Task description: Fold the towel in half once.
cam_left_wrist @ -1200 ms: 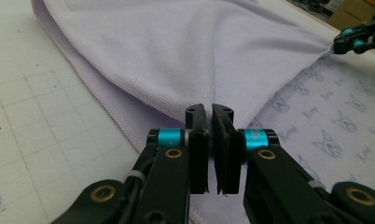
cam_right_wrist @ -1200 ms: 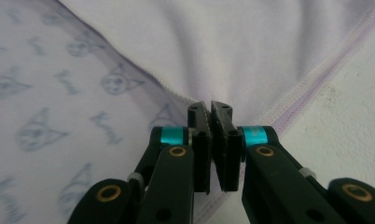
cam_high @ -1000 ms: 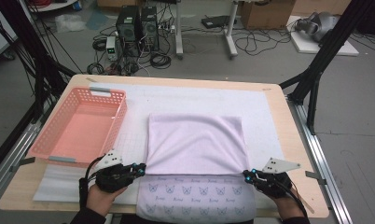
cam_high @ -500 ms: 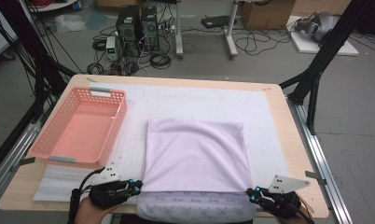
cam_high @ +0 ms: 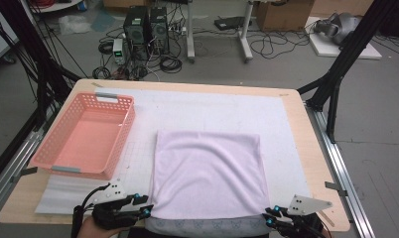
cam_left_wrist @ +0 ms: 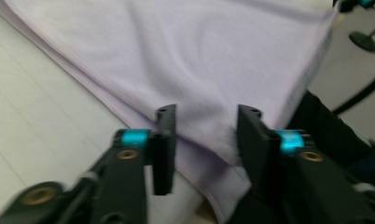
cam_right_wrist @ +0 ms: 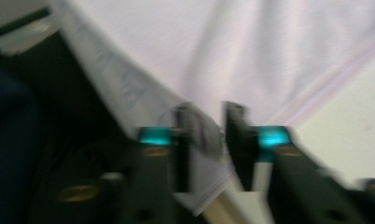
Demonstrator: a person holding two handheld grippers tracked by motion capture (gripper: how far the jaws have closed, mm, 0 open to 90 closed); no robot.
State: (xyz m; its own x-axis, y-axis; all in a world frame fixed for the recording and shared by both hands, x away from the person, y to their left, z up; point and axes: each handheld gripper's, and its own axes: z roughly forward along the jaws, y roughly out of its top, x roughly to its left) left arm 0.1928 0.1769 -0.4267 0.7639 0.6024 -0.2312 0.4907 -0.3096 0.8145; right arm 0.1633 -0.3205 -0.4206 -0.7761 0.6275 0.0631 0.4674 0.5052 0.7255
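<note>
Both grippers (cam_high: 147, 212) (cam_high: 268, 223) had just been opening, jaws parted around the towel (cam_high: 207, 173) corners; its near edge, overhanging the table (cam_high: 306, 124), could slide off.

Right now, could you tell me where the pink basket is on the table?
In the high view the pink basket stands on the table's left side, just left of the folded lilac cloth and beyond the left gripper.
</note>
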